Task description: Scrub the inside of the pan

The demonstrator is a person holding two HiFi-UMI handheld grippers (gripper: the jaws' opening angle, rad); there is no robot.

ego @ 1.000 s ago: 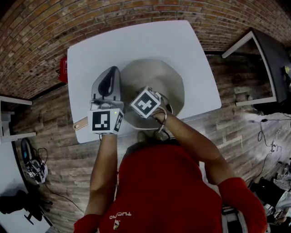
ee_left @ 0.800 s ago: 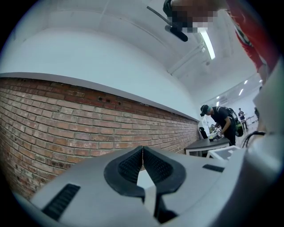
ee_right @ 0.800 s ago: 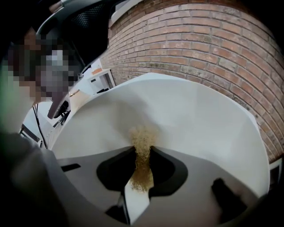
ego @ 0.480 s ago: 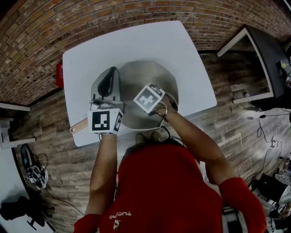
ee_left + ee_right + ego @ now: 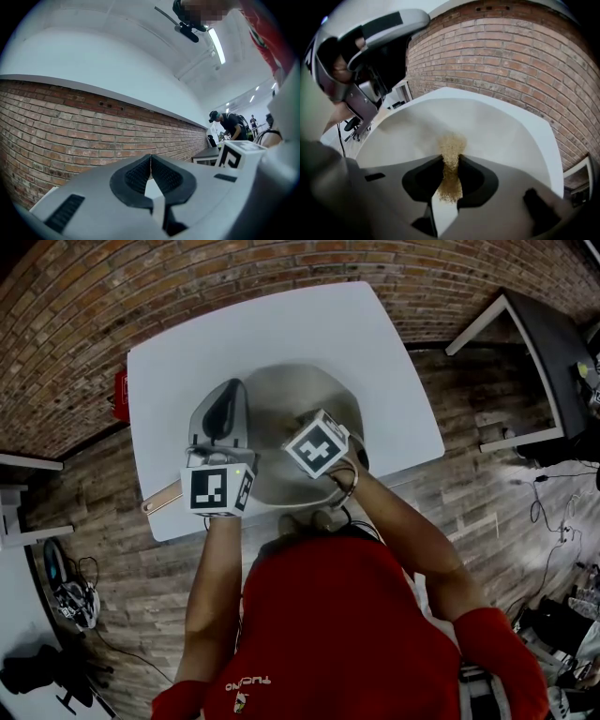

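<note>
Both forearms reach forward over the counter's (image 5: 281,324) near edge. Left tool (image 5: 150,161): jaws closed tip to tip, over the pan's (image 5: 281,399) left rim. Right tool (image 5: 451,164): clamped on a brown scrub pad (image 5: 452,145), inside the pan, mid-counter. The pan's wooden handle (image 5: 161,495) reaches the left edge. Open counter lies beyond, up to the brick wall (image 5: 511,56).

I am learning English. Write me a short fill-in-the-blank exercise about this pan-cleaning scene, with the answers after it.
1. The brown scrubber is held by the ____ tool.
2. The pan stands on a table whose colour is ____.
3. The wall beyond the table is built of ____.
4. The left tool has its jaws ____ (open or shut).

Answers: right; white; brick; shut.
</note>
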